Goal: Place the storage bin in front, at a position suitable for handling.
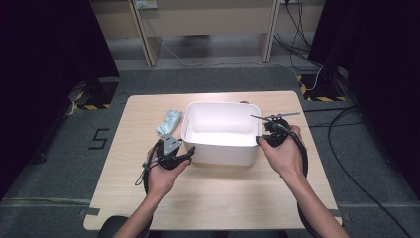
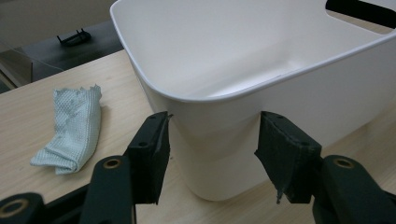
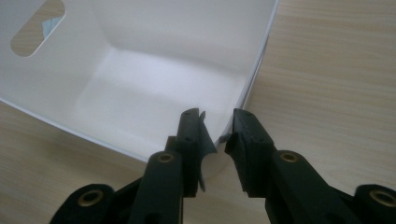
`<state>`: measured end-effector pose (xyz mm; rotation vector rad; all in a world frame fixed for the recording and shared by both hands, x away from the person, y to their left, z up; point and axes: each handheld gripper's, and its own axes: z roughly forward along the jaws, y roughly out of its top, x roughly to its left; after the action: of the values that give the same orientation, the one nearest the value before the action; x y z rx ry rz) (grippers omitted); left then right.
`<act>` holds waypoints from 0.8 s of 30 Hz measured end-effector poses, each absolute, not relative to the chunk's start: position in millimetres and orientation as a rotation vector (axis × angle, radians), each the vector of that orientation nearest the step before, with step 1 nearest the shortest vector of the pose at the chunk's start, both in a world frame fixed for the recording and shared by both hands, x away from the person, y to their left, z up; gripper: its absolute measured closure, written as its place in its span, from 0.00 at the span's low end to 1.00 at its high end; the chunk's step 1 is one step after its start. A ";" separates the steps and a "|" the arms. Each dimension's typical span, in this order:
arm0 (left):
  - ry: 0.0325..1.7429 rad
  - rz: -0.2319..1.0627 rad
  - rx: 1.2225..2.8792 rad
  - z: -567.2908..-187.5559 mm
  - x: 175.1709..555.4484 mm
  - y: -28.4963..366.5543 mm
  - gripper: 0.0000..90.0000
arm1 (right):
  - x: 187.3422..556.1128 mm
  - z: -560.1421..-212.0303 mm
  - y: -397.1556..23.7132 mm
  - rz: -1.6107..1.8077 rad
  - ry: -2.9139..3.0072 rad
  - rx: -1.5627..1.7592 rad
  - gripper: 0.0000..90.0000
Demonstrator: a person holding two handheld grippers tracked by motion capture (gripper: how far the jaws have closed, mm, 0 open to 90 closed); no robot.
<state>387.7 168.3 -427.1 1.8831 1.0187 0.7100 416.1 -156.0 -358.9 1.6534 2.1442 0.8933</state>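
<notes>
There is one white plastic bin with a cut-out handle on one wooden worktop. One folded light-blue cloth lies beside the bin. There are two grippers, the left gripper and the right gripper, each with two black fingers. Two hands hold them, one left hand and one right hand.

White bin centre of wooden table. Left gripper at bin's 8 o'clock corner, right gripper at its 4 o'clock corner. Pale cloth just beside bin at 10 o'clock.
</notes>
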 end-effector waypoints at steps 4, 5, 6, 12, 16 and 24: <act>0.986 0.715 1.903 -426.7 389.0 168.7 0.48 | 419.5 -357.6 -157.1 0.865 2.157 1.607 0.86; 0.978 0.711 1.901 -426.5 388.3 168.7 0.49 | 421.5 -357.7 -157.8 0.862 2.159 1.614 0.86; 0.967 0.710 1.903 -426.4 387.4 168.3 0.49 | 423.9 -358.5 -159.0 0.858 2.158 1.616 0.85; 0.938 0.685 1.902 -427.3 385.8 169.1 0.49 | 433.3 -361.5 -161.0 0.834 2.146 1.614 0.86; 0.922 0.659 1.897 -427.1 386.0 169.1 0.50 | 438.7 -360.2 -163.7 0.835 2.150 1.622 0.88; 0.902 0.668 1.909 -427.5 386.5 164.5 0.53 | 447.6 -360.2 -169.1 0.818 2.129 1.633 0.90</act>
<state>386.5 164.5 -427.5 1.9087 0.9018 0.6684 447.6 -169.1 -360.2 1.6334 2.1289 0.8176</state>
